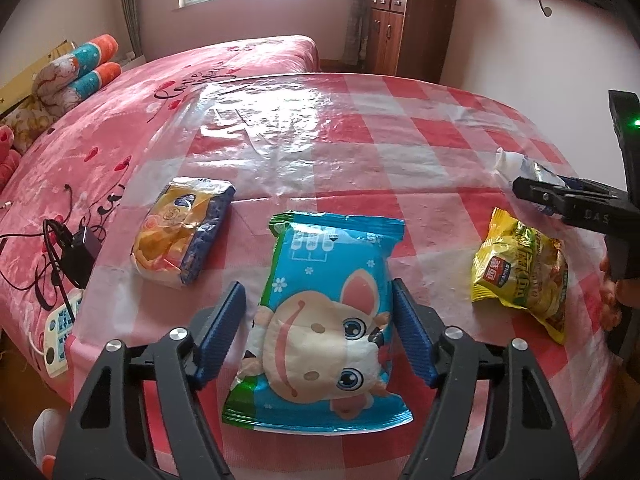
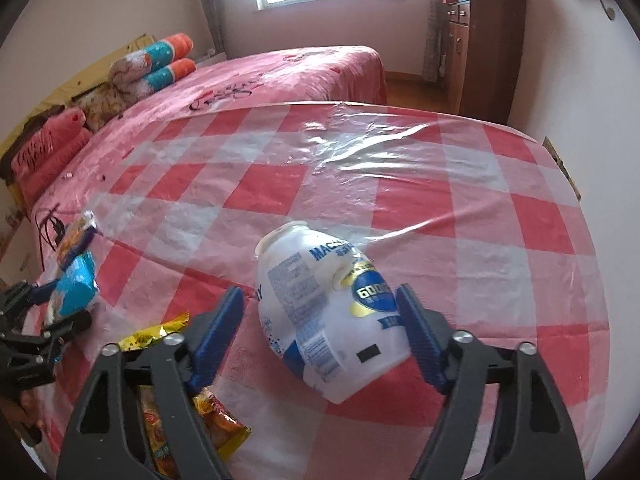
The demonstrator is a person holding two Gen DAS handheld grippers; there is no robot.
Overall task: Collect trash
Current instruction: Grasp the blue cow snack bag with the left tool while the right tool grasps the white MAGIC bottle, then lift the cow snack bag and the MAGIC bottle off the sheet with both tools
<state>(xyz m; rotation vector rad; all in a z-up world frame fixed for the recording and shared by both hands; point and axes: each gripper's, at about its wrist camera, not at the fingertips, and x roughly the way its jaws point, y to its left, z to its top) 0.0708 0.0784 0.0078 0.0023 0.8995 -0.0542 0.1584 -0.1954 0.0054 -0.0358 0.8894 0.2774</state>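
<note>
A blue snack packet [image 1: 320, 320] with a cartoon animal lies flat on the checked table [image 1: 360, 128]. My left gripper [image 1: 319, 286] straddles it: the right pad is at the packet's edge and the left pad stands a little clear. A crushed white plastic bottle [image 2: 320, 312] lies on its side between the fingers of my right gripper [image 2: 320, 291], with a small gap at the left pad. The bottle [image 1: 516, 164] and the right gripper [image 1: 536, 194] also show at the right edge of the left wrist view. The left gripper [image 2: 52, 320] and the blue packet [image 2: 76, 284] show at the left of the right wrist view.
An orange and navy packet [image 1: 180, 232] lies left of the blue one, a yellow-green packet [image 1: 520, 276] to its right. Clear plastic covers the cloth. A pink bed [image 1: 100, 128] with a charger [image 1: 76, 252] and power strip [image 1: 58, 328] borders the table's left. A wooden cabinet [image 1: 408, 28] stands behind.
</note>
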